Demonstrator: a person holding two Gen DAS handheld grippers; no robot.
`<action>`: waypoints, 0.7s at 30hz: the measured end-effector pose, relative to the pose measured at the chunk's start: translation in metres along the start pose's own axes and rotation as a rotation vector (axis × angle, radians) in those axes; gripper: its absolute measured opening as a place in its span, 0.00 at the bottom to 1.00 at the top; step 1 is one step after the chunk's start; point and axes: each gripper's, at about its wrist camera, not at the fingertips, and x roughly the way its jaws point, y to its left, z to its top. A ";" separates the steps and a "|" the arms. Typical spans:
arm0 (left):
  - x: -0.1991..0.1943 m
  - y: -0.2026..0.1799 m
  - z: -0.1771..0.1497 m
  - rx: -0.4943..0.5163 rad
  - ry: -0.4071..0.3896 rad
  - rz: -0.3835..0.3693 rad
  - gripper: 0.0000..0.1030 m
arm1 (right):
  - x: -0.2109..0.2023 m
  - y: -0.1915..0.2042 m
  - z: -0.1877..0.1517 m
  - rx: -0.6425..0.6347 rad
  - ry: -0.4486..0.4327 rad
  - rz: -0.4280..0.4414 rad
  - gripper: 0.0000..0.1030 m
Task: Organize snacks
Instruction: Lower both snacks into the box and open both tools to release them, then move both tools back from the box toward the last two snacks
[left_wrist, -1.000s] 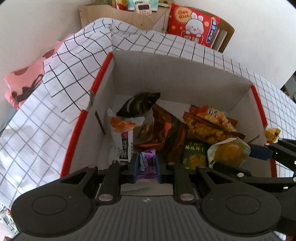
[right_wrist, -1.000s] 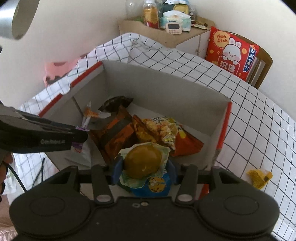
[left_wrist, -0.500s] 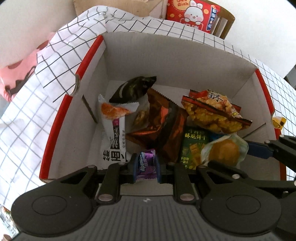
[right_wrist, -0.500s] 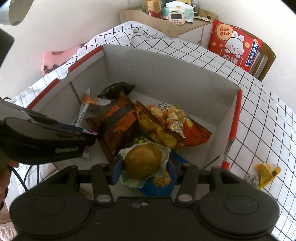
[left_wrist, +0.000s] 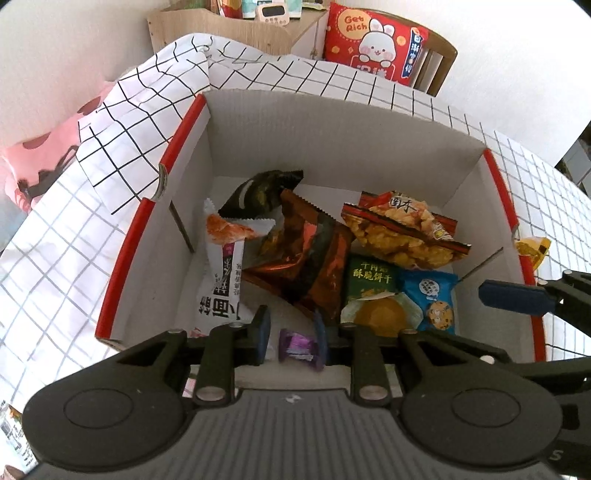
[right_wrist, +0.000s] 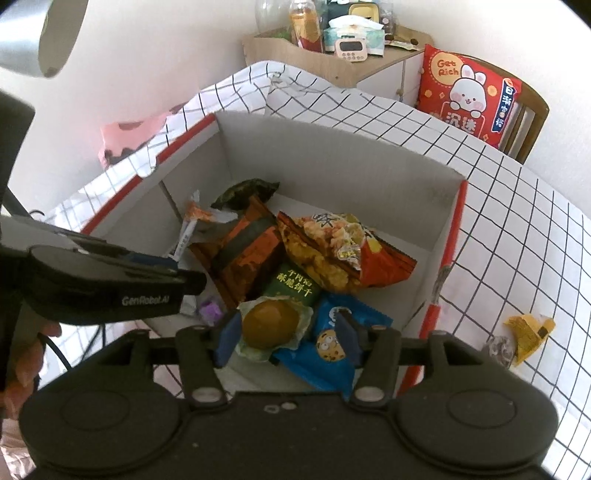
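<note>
Released since a second ago: left gripper (left_wrist: 290, 341) opening, purple candy (left_wrist: 298, 344) loose between pads; right gripper (right_wrist: 286, 341) opening — yellow pastry (right_wrist: 271, 325) dropped in box (right_wrist: 332, 155) beside green "酥脆饼干" pack (right_wrist: 293, 290).

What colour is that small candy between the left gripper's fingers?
Purple candy; left wrist view shows it best.

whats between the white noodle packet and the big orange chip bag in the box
A crumpled dark orange bag lies between the white packet and the chip bag, seen in the left wrist view.

Grid-checked tablecloth (right_wrist: 498, 206), cardboard box (right_wrist: 332, 147) on it, yellow wrapper (right_wrist: 530, 330) beside
</note>
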 end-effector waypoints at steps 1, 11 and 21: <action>-0.003 0.000 0.000 -0.004 -0.005 -0.005 0.24 | -0.004 0.000 0.000 0.002 -0.007 0.003 0.60; -0.037 -0.008 -0.012 -0.021 -0.083 -0.048 0.24 | -0.046 -0.010 -0.007 0.024 -0.081 0.027 0.68; -0.076 -0.036 -0.023 -0.003 -0.181 -0.099 0.53 | -0.091 -0.027 -0.021 0.060 -0.159 0.053 0.79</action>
